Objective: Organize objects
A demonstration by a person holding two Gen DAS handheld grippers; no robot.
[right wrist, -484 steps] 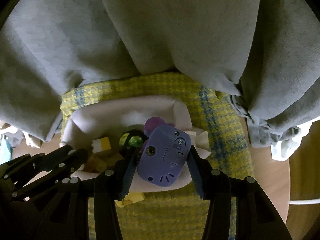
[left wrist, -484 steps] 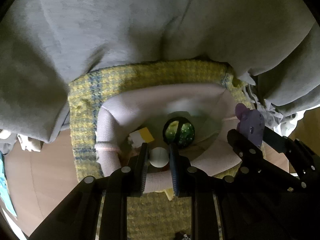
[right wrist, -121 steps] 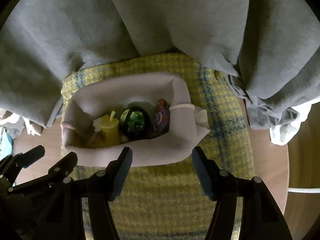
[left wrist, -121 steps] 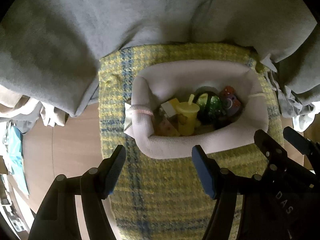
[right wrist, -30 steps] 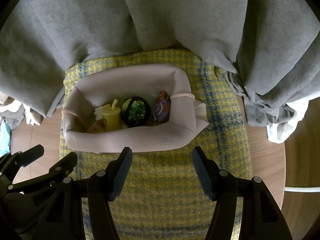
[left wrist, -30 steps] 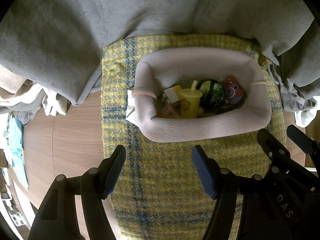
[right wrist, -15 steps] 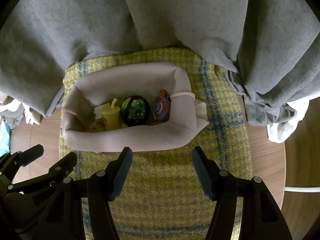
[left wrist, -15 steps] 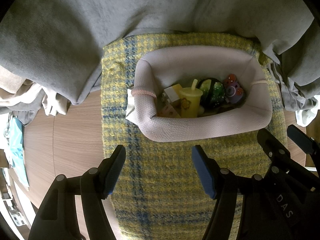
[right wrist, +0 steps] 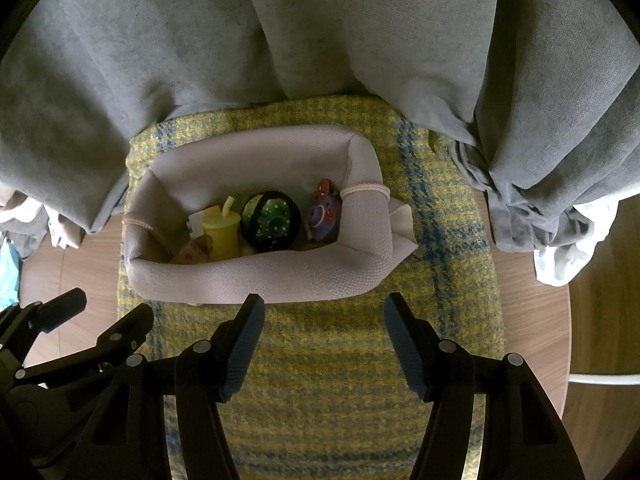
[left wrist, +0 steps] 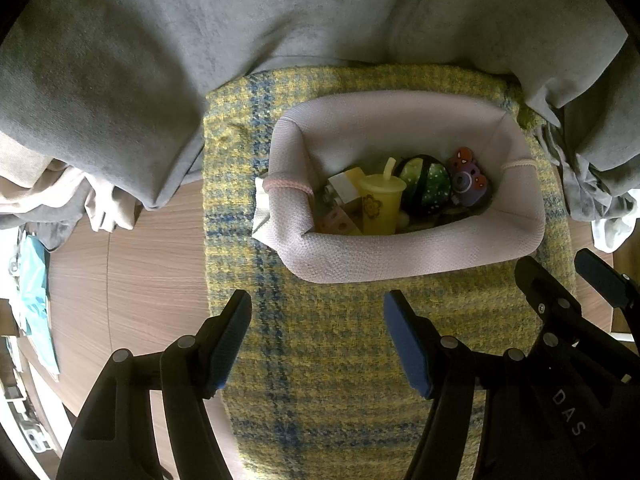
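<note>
Left tool (left wrist: 318, 312): jaws spread wide and holding nothing, poised over the yellow-and-blue plaid cloth (left wrist: 340, 360) just short of the near wall of the fabric basket (left wrist: 400, 260).
Right tool (right wrist: 324, 316): likewise parted and empty, its blue-padded fingers (right wrist: 404, 344) apart from the basket (right wrist: 256, 280), whose near rim lies just ahead of the fingertips.
Basket position: it sits on the plaid cloth, which covers part of a wooden tabletop (left wrist: 132, 280); grey draped fabric (right wrist: 320, 40) hangs close behind it.
Basket axis: its long side runs left to right across both views, the open mouth facing up, a cord loop at each short end.
Contents: a yellow toy cup with a straw (left wrist: 380, 204) stands upright near the middle; a dark ball with green speckled panels (left wrist: 426, 188) is just to its right, touching or nearly so; a purple toy camera (left wrist: 468, 184) leans against the right end wall, its lens face turned toward the viewer.
Other contents: a small white-and-yellow block (left wrist: 344, 184) and a pinkish piece (left wrist: 338, 220) lie left of the cup, partly hidden by the rim.
Writing: the letters "DAS" read on the black body of the right tool where it shows in the left wrist view (left wrist: 568, 412).
Edges: a teal item (left wrist: 34, 292) lies at the far left, too blurred to identify.
</note>
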